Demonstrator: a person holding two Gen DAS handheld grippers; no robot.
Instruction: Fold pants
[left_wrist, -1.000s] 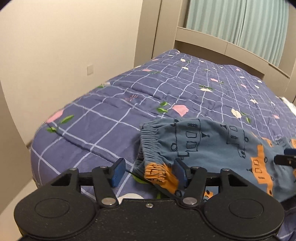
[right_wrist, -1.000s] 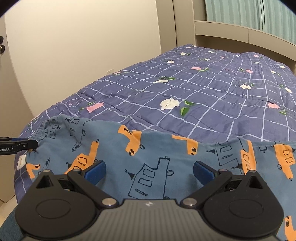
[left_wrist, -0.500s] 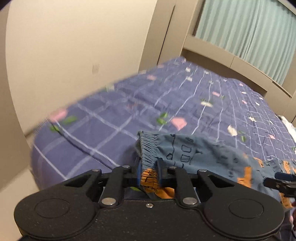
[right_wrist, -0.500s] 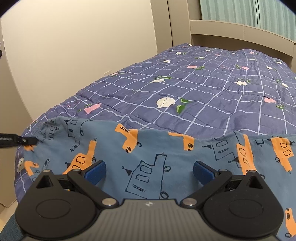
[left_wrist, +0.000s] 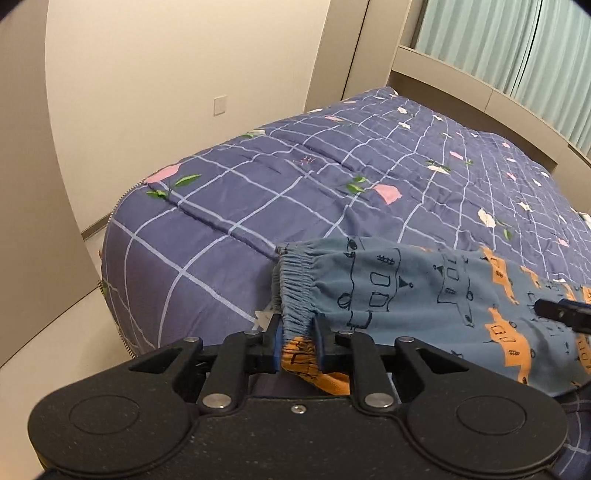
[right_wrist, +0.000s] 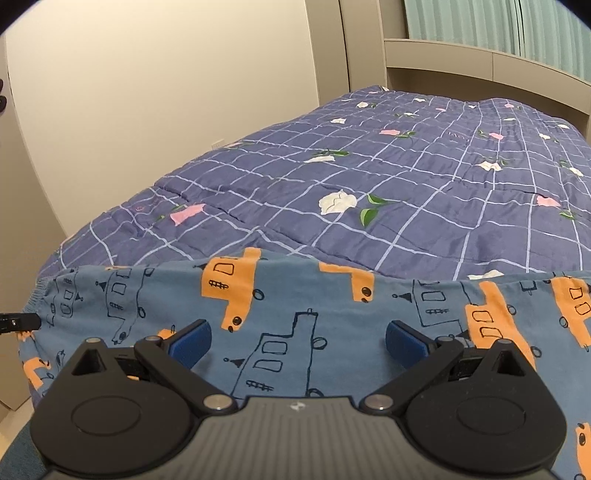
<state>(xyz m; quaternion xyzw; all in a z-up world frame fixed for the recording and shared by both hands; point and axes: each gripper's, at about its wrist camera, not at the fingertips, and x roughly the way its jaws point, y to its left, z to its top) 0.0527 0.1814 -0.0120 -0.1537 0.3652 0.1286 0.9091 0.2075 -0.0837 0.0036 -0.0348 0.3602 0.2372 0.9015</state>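
A second ago the left tongs (left_wrist: 297, 343) stood wide apart beside the pants (left_wrist: 424, 295); now they pinch the stretchy waist band (left_wrist: 295, 291), with cloth bunched between the blue pads (left_wrist: 275, 341), and the jaws are opening a little; the band now lifts up at the pads; the right tongs (right_wrist: 298, 341) are spread wide just like before, with nothing between them, low over the middle of the pants (right_wrist: 295, 314); the pants lie flat on the blue quilt (right_wrist: 406, 192) right in front of both tongs; past the far edge of the pants the quilt is wide and bare; the bed's edge drops off to the left of the left tongs, with the wall (left_wrist: 166, 92) beyond.
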